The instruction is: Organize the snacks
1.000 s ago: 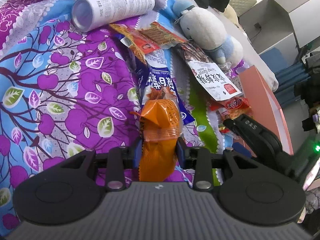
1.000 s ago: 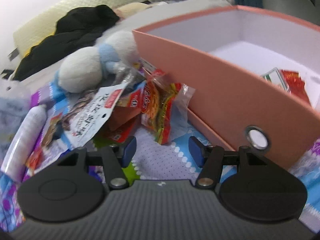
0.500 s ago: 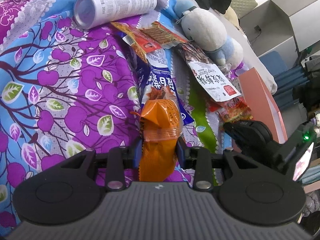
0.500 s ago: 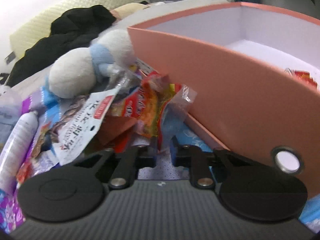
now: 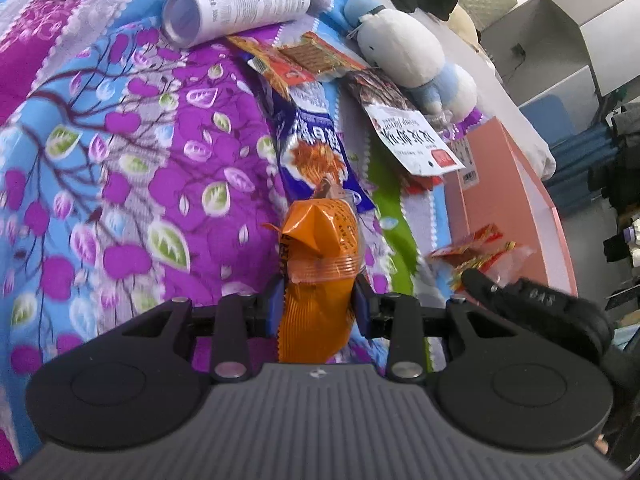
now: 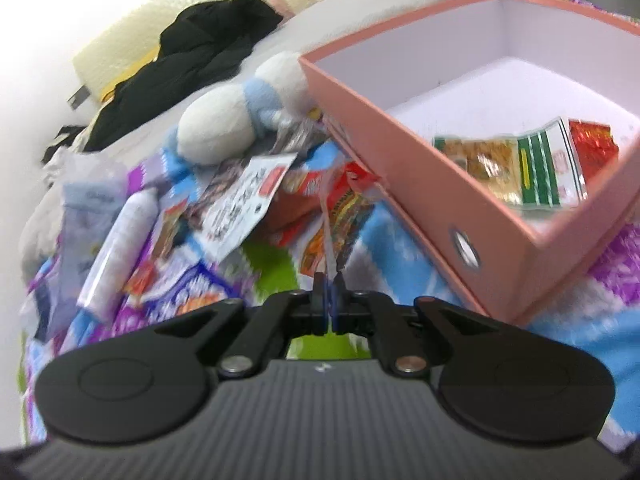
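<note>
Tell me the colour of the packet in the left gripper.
Orange packet; clearest in the left wrist view.

My left gripper (image 5: 316, 312) is matte black plastic with a ribbed grey housing, silver pivot screws and blue finger pads (image 5: 273, 307); my right gripper (image 6: 329, 304) matches it.

Snacks heaped on a bedspread (image 5: 120, 168) beside a box (image 6: 420, 168).
A can (image 5: 236, 10) lies behind the heap, a soft toy (image 5: 404, 50) next to it; two packets (image 6: 520, 168) lie inside the box.
</note>
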A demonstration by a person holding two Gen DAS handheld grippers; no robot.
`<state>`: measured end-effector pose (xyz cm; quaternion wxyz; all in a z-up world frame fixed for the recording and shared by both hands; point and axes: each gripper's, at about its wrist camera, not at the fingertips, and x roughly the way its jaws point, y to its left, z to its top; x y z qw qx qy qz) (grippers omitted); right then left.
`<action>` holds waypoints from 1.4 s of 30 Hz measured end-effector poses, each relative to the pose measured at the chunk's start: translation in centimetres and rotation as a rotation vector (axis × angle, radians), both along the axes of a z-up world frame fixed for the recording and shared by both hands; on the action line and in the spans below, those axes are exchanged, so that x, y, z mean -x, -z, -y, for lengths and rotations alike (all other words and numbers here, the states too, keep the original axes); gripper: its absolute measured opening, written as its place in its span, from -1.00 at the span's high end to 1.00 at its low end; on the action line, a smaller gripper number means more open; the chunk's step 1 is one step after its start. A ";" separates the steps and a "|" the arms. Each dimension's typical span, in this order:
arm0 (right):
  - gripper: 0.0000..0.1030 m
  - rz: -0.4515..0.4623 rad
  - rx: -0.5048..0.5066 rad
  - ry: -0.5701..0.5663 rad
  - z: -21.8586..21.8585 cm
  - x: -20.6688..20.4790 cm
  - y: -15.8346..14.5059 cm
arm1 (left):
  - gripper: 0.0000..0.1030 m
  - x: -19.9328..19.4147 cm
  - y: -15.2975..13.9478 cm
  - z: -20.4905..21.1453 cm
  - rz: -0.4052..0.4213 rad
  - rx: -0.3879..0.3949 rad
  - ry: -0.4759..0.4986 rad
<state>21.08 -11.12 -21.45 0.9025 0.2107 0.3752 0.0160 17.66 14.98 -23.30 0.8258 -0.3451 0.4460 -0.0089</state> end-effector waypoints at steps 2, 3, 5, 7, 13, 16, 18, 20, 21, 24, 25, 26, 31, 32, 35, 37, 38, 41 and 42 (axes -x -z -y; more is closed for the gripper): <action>0.91 -0.010 -0.011 -0.031 0.3 1.1 -0.2 | 0.22 1.1 -0.3 0.5 0.001 0.000 0.000; 0.91 -0.022 -0.029 -0.039 0.5 1.9 -0.2 | 0.22 1.6 -0.4 0.6 0.002 0.001 0.000; 0.91 -0.043 -0.058 -0.051 0.9 3.2 -0.4 | 0.22 2.8 -0.5 1.0 -0.001 0.005 -0.005; 0.91 -0.046 -0.064 -0.059 1.2 4.7 -0.6 | 0.22 3.7 -0.3 1.2 -0.010 0.008 -0.009; 0.85 -0.078 -0.033 -0.119 1.5 7.5 -0.1 | 0.20 5.1 0.7 1.6 -0.042 0.005 -0.008; 0.83 -0.109 -0.027 -0.155 1.8 7.8 0.5 | 0.13 5.6 0.7 1.6 -0.054 -0.004 -0.021; 0.79 -0.125 -0.030 -0.189 2.1 8.0 0.8 | -0.08 5.7 0.8 1.6 -0.072 -0.012 -0.030; 0.68 -0.142 -0.044 -0.213 2.5 8.2 1.1 | -0.43 5.8 1.0 1.5 -0.087 -0.006 -0.042; 0.34 -0.157 -0.036 -0.228 2.7 8.4 1.3 | -0.51 5.9 0.9 1.5 -0.082 -0.007 -0.045; -0.50 -0.201 -0.017 -0.257 3.0 8.8 1.9 | -0.63 6.4 0.7 1.4 -0.086 -0.026 -0.058; -0.46 -0.207 -0.009 -0.258 3.1 9.1 2.0 | -0.66 6.5 0.6 1.4 -0.085 -0.029 -0.051; -0.46 -0.213 0.002 -0.262 3.3 9.5 2.0 | -0.68 6.6 0.5 1.4 -0.083 -0.037 -0.036; -0.46 -0.156 0.118 -0.356 2.8 11.1 0.7 | -0.71 6.2 -0.7 2.2 -0.075 -0.169 0.106; -0.46 -0.131 0.147 -0.377 2.7 11.5 0.3 | -0.72 6.2 -1.0 2.3 -0.066 -0.183 0.121; -0.45 -0.041 0.240 -0.426 2.2 12.1 -1.0 | -0.75 6.0 -2.1 2.3 -0.034 -0.243 0.157; -0.45 0.015 0.277 -0.453 2.0 12.2 -1.8 | -0.75 6.1 -2.9 2.3 0.001 -0.282 0.167; -0.45 0.032 0.285 -0.470 2.0 12.0 -2.0 | -0.75 6.0 -3.2 2.3 0.023 -0.286 0.174; -0.45 0.076 0.317 -0.491 1.9 10.8 -2.4 | -0.75 5.2 -3.6 2.5 0.045 -0.285 0.207; -0.45 0.080 0.329 -0.495 1.7 10.3 -2.4 | -0.75 4.8 -3.7 2.8 0.045 -0.301 0.224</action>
